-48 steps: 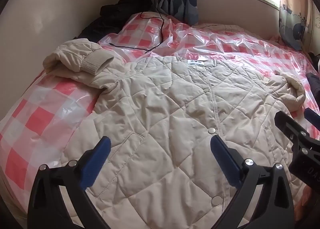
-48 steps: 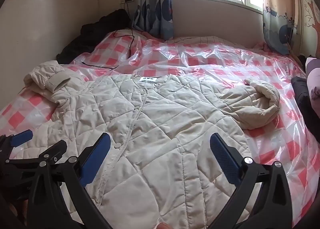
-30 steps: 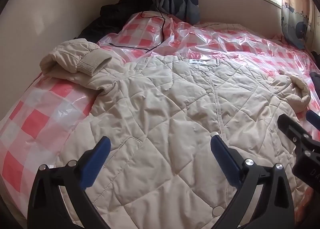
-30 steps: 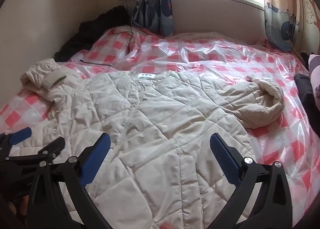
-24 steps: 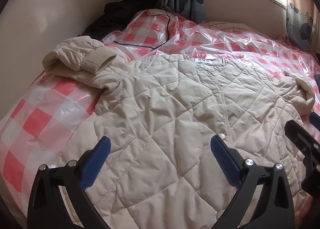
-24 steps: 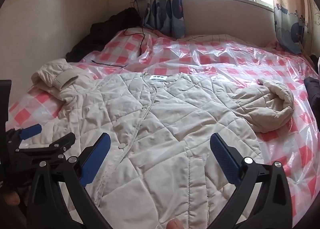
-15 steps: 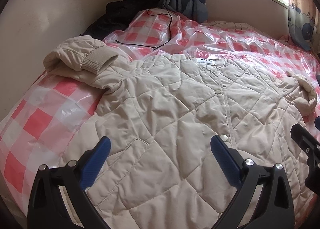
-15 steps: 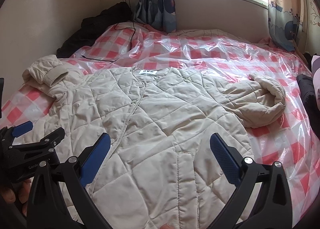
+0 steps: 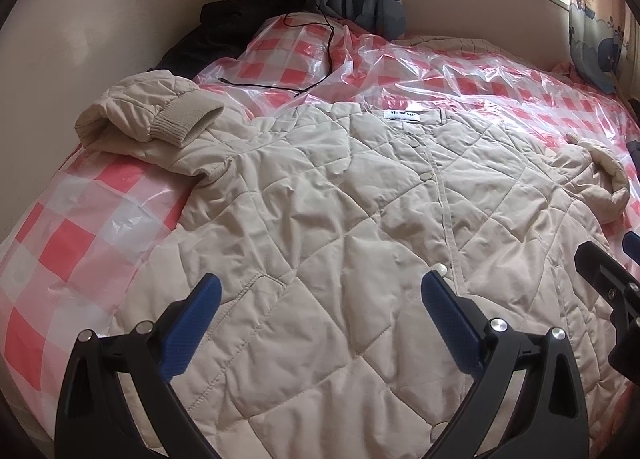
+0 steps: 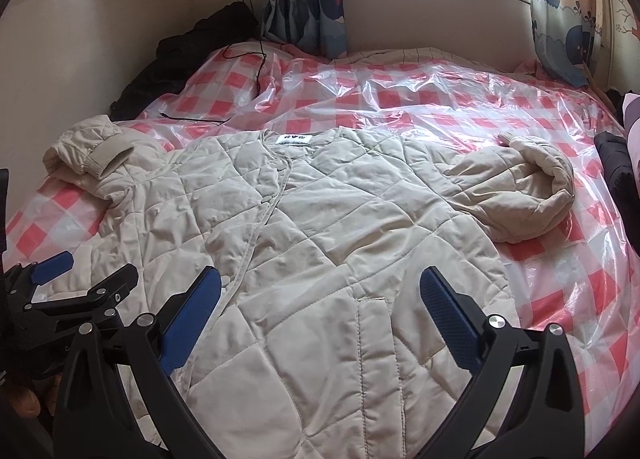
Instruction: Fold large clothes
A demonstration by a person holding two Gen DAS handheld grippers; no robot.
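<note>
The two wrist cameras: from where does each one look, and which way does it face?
Left wrist: sits on the left hand-held gripper, open over the jacket hem, facing the window; right hand-held gripper's tip at the right edge.
Right wrist: sits on the right hand-held gripper, open, same direction; left hand-held gripper at lower left.
Shared: the jacket, checked bed cover, black cable.

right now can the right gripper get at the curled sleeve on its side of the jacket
Probably yes: the right gripper is open over the jacket, and nothing lies between it and the curled sleeve on the plastic-covered bed.
</note>
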